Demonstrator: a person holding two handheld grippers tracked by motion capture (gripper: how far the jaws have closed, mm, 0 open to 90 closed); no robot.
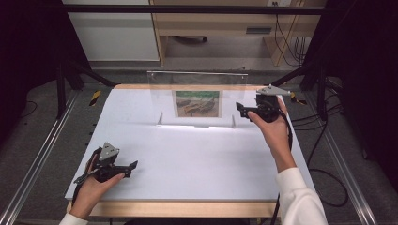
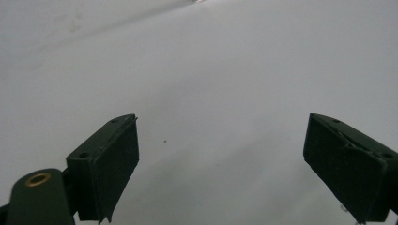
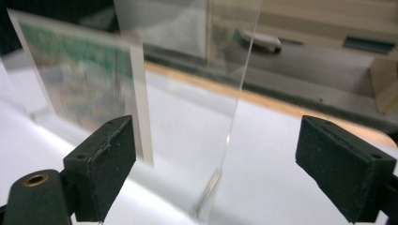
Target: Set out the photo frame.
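My right gripper (image 3: 213, 176) gapes wide, empty, at the clear upright acrylic picture stand's (image 3: 234, 93) edge. My left gripper (image 2: 220, 159) hovers wide open over the white tabletop (image 2: 211, 70).

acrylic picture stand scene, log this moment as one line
left gripper: open, low over white table, near-left | right gripper: open, jaws straddling right edge of clear acrylic picture stand | picture: upright in stand
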